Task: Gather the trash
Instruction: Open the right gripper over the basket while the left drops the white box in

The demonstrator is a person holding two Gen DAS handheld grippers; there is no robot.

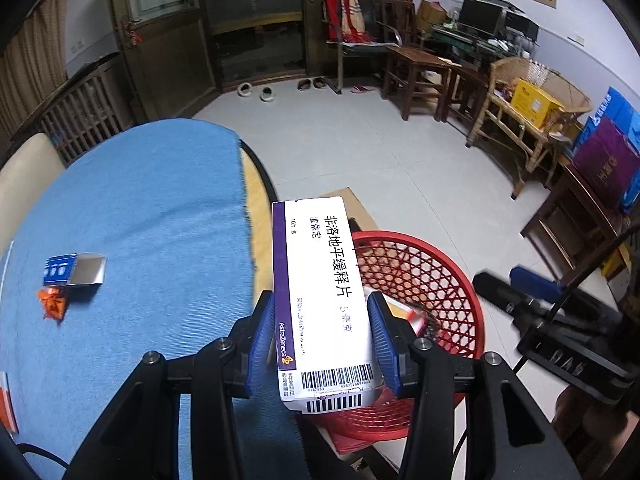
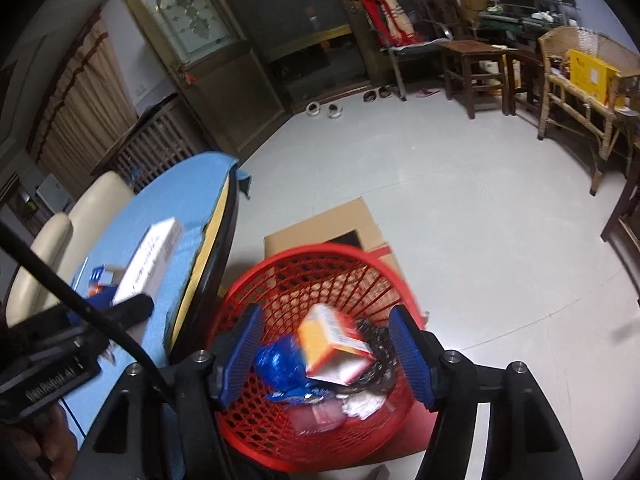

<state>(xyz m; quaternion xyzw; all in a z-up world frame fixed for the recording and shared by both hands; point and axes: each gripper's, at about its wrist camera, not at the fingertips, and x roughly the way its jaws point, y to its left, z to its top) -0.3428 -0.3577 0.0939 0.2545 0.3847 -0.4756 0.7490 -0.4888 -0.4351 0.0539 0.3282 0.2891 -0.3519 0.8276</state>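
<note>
My left gripper (image 1: 320,320) is shut on a long white and purple medicine box (image 1: 316,264), held over the edge of the blue-clothed table (image 1: 140,200) beside the red mesh basket (image 1: 424,276). A small blue and silver carton (image 1: 76,274) and an orange wrapper (image 1: 52,304) lie on the cloth to the left. My right gripper (image 2: 326,320) stands open above the red basket (image 2: 304,268). A blurred orange and white box (image 2: 332,344) sits between its fingers without touching either pad. Below it lie a blue bag (image 2: 280,364) and white tissue (image 2: 364,400).
The basket rests on a cardboard box (image 2: 320,224) on the grey floor, tight against the table edge (image 2: 216,240). Cream chair backs (image 2: 52,248) stand behind the table. Wooden stools (image 1: 416,76) and a wicker chair (image 1: 520,120) line the far right wall.
</note>
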